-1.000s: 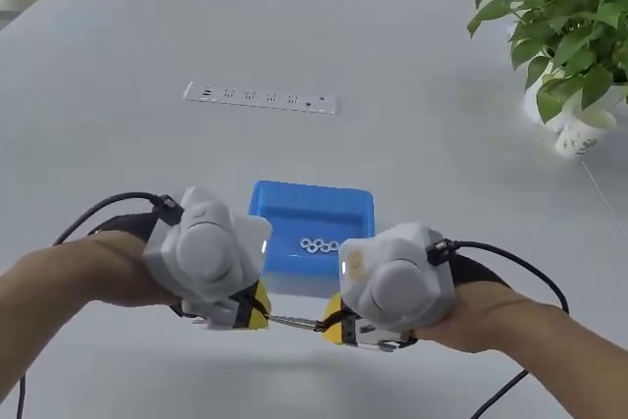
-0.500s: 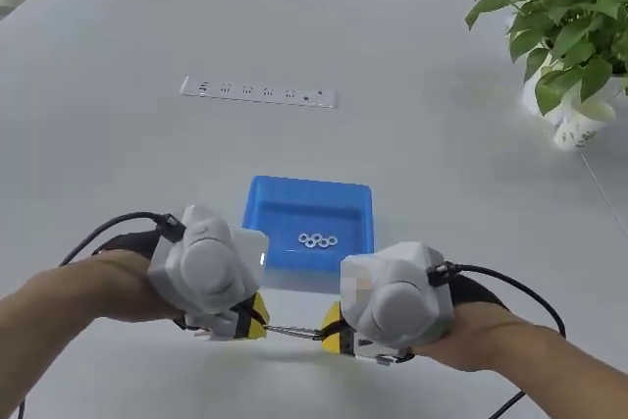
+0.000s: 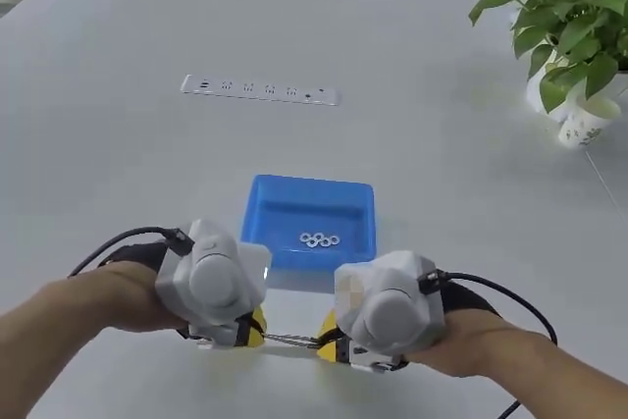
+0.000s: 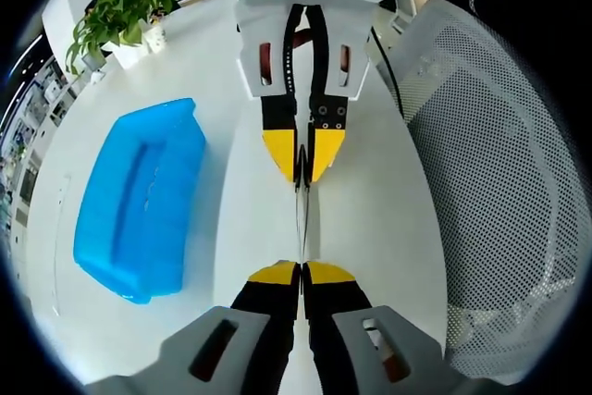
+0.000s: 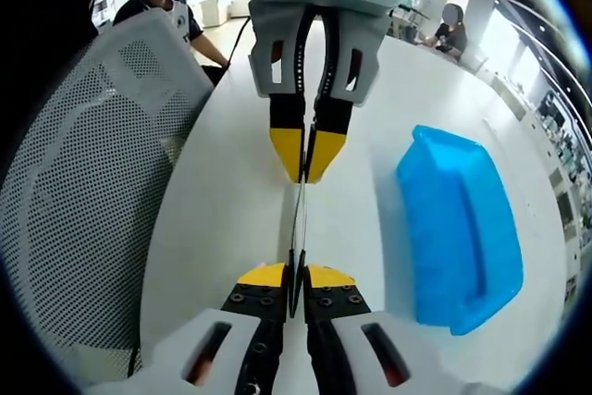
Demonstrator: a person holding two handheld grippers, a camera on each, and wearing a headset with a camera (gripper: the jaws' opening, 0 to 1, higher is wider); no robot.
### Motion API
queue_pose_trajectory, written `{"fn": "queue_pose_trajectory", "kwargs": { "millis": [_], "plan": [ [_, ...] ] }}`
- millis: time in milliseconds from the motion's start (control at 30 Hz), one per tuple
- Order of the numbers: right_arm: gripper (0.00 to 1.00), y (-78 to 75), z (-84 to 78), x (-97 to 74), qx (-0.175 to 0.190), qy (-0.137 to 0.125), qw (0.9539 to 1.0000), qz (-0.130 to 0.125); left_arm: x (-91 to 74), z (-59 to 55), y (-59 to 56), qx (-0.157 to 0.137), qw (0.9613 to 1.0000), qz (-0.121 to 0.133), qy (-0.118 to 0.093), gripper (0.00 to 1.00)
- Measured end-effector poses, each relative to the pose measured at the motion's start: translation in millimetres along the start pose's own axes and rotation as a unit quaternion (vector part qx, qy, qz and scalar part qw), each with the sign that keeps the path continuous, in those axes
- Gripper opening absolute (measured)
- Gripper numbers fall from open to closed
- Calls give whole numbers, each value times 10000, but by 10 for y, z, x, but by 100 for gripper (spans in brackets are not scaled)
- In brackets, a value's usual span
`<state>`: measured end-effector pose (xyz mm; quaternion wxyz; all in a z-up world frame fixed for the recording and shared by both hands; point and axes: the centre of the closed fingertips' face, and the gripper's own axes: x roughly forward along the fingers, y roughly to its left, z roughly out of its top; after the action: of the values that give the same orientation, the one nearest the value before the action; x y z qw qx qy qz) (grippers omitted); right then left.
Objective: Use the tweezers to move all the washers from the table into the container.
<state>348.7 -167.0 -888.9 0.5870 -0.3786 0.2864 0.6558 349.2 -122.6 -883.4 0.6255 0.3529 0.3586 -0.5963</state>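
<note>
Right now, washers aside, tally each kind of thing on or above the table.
Blue plastic container: 1
Thin metal tweezers: 1
White power strip: 1
Green potted plant: 1
Grippers: 2, left gripper and right gripper
Total: 6

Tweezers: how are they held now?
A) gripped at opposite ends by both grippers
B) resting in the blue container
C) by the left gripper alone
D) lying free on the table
A: the tweezers span between the left gripper and the right gripper, each shut on one end.
</note>
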Motion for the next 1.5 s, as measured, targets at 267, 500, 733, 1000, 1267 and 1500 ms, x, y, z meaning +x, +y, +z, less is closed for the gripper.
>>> {"fn": "queue_pose_trajectory", "kwargs": {
  "millis": [267, 500, 733, 1000, 1267, 1500],
  "plan": [
    [9, 11, -13, 34, 23, -4, 10000, 38, 38, -31, -18, 10, 10000, -9, 55, 6],
    [11, 2, -9, 35, 23, -17, 10000, 68, 54, -51, -15, 27, 9999, -19, 106, 6],
    [12, -6, -9, 34, 89, -39, 9999, 119, 52, -60, -21, -9, 9999, -35, 99, 7],
    [14, -16, -6, 35, 65, -5, 9999, 122, 46, -70, -23, -9, 9999, -21, 115, 9],
    [21, -47, -33, -3, 38, 49, 10000, 52, -13, -117, 1, -39, 9999, 53, 152, 12],
    [25, -119, 12, -172, 116, -101, 9998, -148, -126, -153, 16, -120, 9997, 139, 149, 17]
  ]
}}
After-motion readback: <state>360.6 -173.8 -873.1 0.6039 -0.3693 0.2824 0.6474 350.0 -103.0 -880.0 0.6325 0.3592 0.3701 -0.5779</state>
